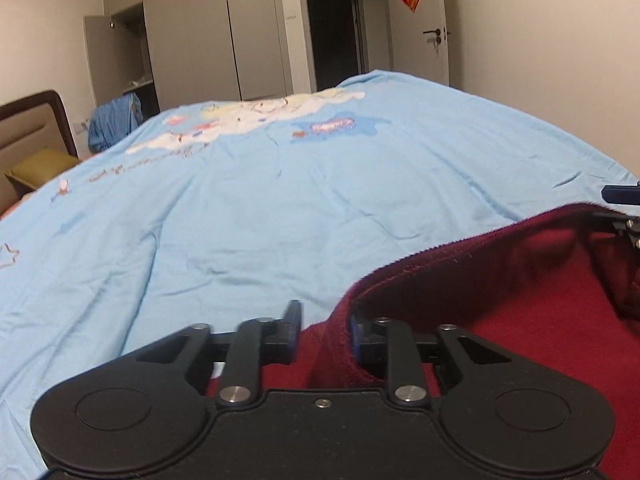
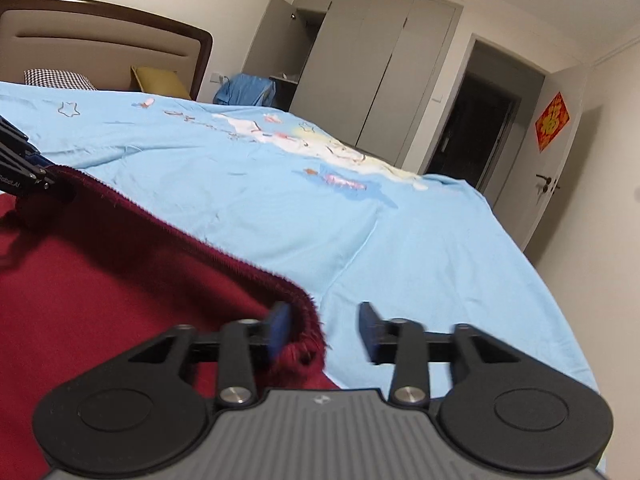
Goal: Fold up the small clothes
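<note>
A red fleece garment (image 1: 500, 320) with a darker maroon hem (image 1: 460, 248) lies on the light blue bedcover (image 1: 240, 200). My left gripper (image 1: 325, 326) has its jaws narrowed on the hem's left end, with bunched fabric between them. From there the hem rises as a ridge towards my right gripper (image 1: 624, 204) at the frame's right edge. In the right wrist view, my right gripper (image 2: 325, 330) is open. The hem's corner (image 2: 304, 320) curls round its left blue pad (image 2: 280, 326), and the right pad is over bare bedcover. My left gripper (image 2: 44, 178) is at the hem's far end.
The blue bedcover (image 2: 400, 240) with a cartoon print stretches ahead to the bed's far edge. A headboard (image 2: 100, 40), a yellow pillow (image 2: 160, 80) and a checked pillow (image 2: 56, 79) are at the far left. Wardrobes (image 2: 380, 60), a blue cloth heap (image 2: 244, 90) and a door (image 1: 420, 20) line the walls.
</note>
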`<state>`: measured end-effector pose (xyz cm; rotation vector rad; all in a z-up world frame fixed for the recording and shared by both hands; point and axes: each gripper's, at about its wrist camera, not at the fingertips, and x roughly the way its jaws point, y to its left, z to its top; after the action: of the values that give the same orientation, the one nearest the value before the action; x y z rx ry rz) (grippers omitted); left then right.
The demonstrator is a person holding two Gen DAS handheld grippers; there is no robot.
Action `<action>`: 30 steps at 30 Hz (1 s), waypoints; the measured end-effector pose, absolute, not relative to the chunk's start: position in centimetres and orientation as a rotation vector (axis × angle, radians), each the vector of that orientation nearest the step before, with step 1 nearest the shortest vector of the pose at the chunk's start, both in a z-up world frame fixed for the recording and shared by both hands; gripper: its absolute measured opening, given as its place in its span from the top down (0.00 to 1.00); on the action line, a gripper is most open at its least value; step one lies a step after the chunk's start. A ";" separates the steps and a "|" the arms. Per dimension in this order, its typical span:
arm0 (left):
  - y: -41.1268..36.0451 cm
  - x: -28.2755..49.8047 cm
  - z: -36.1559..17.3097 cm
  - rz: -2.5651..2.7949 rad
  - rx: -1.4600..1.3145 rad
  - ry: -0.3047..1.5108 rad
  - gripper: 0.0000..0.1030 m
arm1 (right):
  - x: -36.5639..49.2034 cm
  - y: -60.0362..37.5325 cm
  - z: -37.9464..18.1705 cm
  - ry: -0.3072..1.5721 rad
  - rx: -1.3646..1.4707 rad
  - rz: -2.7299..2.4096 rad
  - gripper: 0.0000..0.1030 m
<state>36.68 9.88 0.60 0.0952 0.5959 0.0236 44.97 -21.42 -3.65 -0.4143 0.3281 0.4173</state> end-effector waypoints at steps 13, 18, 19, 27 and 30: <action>14.2 37.0 2.1 0.090 -0.071 0.573 0.01 | 46.3 -25.3 -3.0 0.378 -0.248 0.303 0.01; 15.6 36.1 2.1 0.049 -0.167 0.605 0.01 | 47.6 -28.6 -3.4 0.466 -0.117 0.176 0.00; 15.5 35.9 1.9 0.055 -0.145 0.608 0.01 | 47.8 -29.0 -3.6 0.474 -0.115 0.148 0.00; 17.1 34.9 2.6 0.075 -0.233 0.574 0.01 | 47.2 -30.7 -4.2 0.469 -0.122 0.109 0.00; 18.9 34.8 3.2 0.007 -0.404 0.567 0.01 | 48.0 -31.2 -3.5 0.487 -0.076 0.130 0.00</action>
<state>34.84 18.91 3.22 -0.4039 0.5675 0.0070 48.05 -31.24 -3.52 -0.0759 0.4873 0.1295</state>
